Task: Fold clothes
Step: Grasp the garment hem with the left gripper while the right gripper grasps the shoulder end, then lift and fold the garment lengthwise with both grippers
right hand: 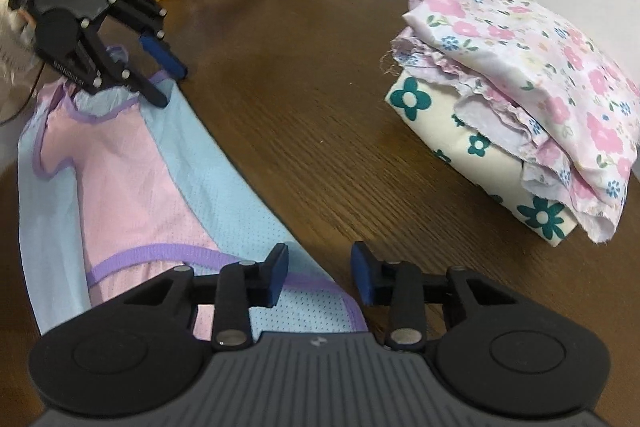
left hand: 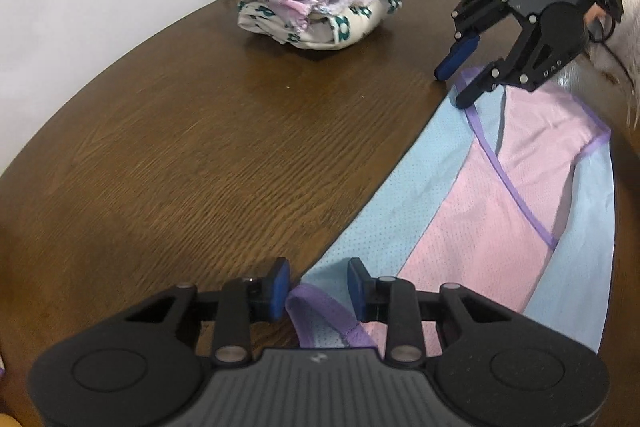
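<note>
Judging by our narrowed jaws, the left gripper (left hand: pixel 318 291) straddles the vest's (left hand: pixel 492 195) purple-trimmed corner and the right gripper (right hand: pixel 318 277) its far edge, neither visibly pinching. Lifting now could drop it beside the folded pile (right hand: pixel 520 99).

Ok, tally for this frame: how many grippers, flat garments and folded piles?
Grippers: 2 (left gripper, right gripper)
Flat garments: 1 (vest)
Folded piles: 1 (pile)
Total: 4
</note>
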Demonstrator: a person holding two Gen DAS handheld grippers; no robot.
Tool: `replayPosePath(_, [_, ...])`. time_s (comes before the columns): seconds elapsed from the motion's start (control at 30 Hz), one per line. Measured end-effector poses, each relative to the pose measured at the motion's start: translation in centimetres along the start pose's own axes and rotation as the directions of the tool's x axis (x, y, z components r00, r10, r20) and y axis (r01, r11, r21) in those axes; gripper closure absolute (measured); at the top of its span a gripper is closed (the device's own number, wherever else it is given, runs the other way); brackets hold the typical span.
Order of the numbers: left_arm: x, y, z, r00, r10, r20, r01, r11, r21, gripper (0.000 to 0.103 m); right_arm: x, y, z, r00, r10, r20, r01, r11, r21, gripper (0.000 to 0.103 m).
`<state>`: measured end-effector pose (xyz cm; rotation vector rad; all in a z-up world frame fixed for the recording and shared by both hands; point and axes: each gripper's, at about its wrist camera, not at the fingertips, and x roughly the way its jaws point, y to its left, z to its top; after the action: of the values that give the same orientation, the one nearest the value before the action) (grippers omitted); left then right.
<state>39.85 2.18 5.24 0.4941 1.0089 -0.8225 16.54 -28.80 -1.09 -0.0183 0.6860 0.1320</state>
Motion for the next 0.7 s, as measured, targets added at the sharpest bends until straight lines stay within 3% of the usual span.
replayPosePath(0.17, [0.2,-0.4,0.3,1.0,0.006,-0.02,-0.005,1.0,0.025,0.076,0.0,0.0,0.0,1.0,0.0,0.0,0.0,1.0,0.0,0.084])
replayPosePath(0.23, [0.2,-0.8,0.4,1.0,-0.001,-0.023,0.002,0.999,0.041,0.085,0.0,0.1,0.0,1.0,0.001,0.0,-0.001,1.0,0.0,0.088])
replayPosePath(0.27, [0.2,-1.0,0.4,1.0,-0.007,-0.024,0.009,0.999,0.05,0.096,0.0,0.1,0.0,1.0,0.001,0.0,-0.001,1.0,0.0,0.09])
replayPosePath(0.3, [0.2,-1.5,0.3,1.0,-0.007,-0.022,0.008,0.998,0.067,0.099,0.0,0.1,0.0,1.0,0.001,0.0,-0.001,1.0,0.0,0.094])
replayPosePath(0.47, [-1.1,-4.9,-1.2,0.994,0.095,0.058,-0.104,0.978,0.18,0.1,0.0,0.1,0.0,1.0,0.001,0.0,-0.001,1.0,0.0,0.101])
replayPosePath(0.57, [-2.9,-7.1,-2.5,0.97,0.19,0.148,-0.22,0.95,0.221,0.1,0.0,0.2,0.0,1.0,0.002,0.0,-0.002,1.0,-0.001,0.101])
replayPosePath(0.63, [-4.2,-9.3,-3.7,0.935,0.28,0.217,-0.331,0.908,0.255,0.1,0.0,0.2,0.0,1.0,0.002,0.0,-0.002,1.0,-0.001,0.101])
replayPosePath(0.7, [-5.2,-11.7,-5.0,0.906,0.326,0.271,-0.4,0.868,0.293,0.1,0.0,0.2,0.0,1.0,0.002,0.0,-0.002,1.0,-0.001,0.101])
